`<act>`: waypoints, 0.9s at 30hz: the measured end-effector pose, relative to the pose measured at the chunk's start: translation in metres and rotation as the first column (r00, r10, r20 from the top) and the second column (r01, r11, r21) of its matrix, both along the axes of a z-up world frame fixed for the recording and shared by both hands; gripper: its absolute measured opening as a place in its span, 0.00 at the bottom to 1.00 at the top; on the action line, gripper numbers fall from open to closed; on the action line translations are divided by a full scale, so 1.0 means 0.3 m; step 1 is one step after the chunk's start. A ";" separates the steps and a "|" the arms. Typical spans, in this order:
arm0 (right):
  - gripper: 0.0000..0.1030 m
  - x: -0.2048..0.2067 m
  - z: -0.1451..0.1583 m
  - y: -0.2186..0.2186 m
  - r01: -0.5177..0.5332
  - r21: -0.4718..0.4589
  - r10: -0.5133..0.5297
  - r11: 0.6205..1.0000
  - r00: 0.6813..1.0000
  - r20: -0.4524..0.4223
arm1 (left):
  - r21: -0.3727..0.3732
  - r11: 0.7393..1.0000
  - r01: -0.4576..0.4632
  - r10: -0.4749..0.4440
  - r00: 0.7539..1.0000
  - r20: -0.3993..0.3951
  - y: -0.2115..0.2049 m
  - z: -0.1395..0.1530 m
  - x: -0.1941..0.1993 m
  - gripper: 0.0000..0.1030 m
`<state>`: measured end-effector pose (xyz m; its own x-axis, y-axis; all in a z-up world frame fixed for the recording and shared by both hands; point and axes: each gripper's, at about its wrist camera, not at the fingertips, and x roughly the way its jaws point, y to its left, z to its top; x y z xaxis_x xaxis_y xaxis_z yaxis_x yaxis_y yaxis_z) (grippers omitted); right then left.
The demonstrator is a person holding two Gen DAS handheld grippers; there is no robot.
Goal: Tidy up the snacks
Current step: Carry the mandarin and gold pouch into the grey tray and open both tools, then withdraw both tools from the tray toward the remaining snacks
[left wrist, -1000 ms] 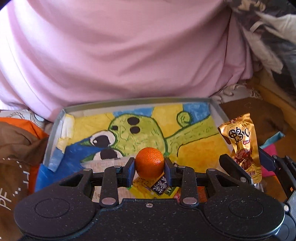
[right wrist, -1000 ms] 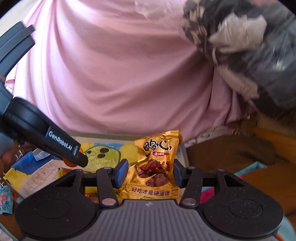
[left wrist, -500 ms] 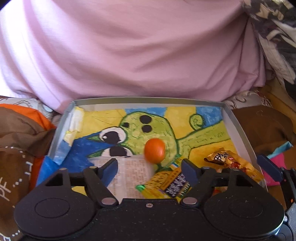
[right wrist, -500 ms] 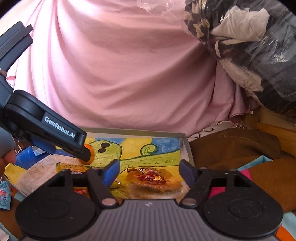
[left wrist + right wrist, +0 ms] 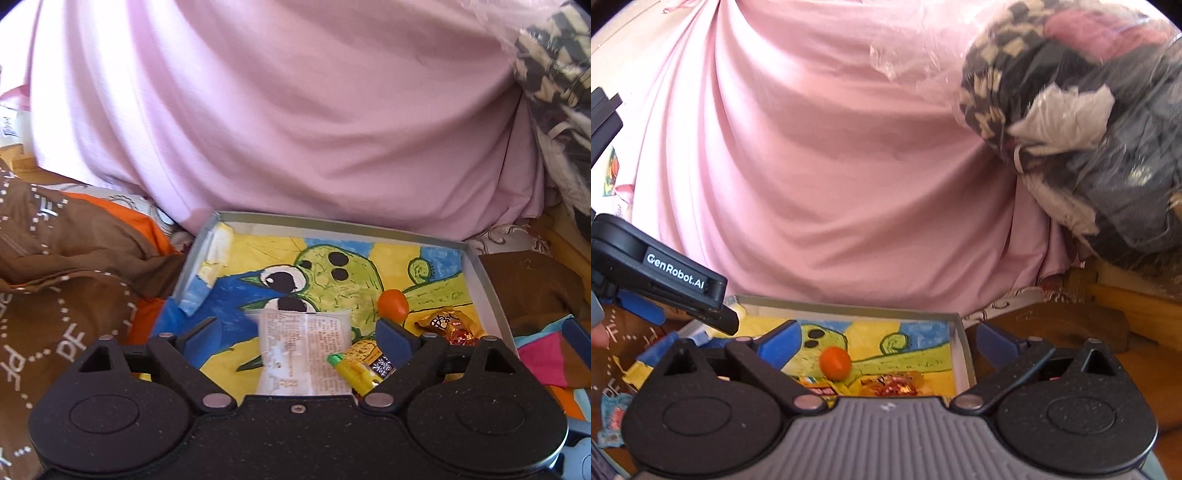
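Pink cloth [image 5: 295,122] fills the far side of the scene, with brown fabric [image 5: 62,266] printed with white dotted letters on the left. Between them sits a shallow grey tray [image 5: 484,280] lined with a painted green-and-yellow cartoon picture [image 5: 343,280]. In it lie a small orange fruit [image 5: 392,304], a gold snack packet [image 5: 445,324] with dark characters, a white packet [image 5: 304,354] of small print and a yellow packet [image 5: 360,363]. The left gripper [image 5: 299,336] is spread wide and empty above the near part of the tray. The right gripper [image 5: 886,341] is also spread and empty. "GenRobot.AI" is printed on the left gripper's side.
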<state>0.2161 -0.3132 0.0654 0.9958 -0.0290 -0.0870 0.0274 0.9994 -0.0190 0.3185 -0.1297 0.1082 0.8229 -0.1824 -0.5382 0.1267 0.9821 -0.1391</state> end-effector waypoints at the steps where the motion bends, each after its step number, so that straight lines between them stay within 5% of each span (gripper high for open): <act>1: 1.00 -0.014 0.011 0.008 -0.003 -0.004 0.003 1.000 1.000 0.004 | 0.001 1.000 -0.006 0.006 1.000 0.006 0.010 0.008 -0.015 0.95; 16: 1.00 -0.211 0.093 0.169 -0.062 -0.051 0.066 0.997 0.995 0.079 | -0.046 0.998 -0.048 0.045 0.997 -0.063 0.248 -0.017 -0.260 0.97; 27: 1.00 -0.319 0.059 0.316 -0.191 -0.140 0.196 0.972 0.980 0.024 | -0.025 0.997 -0.067 0.064 0.994 -0.090 0.427 -0.057 -0.385 0.97</act>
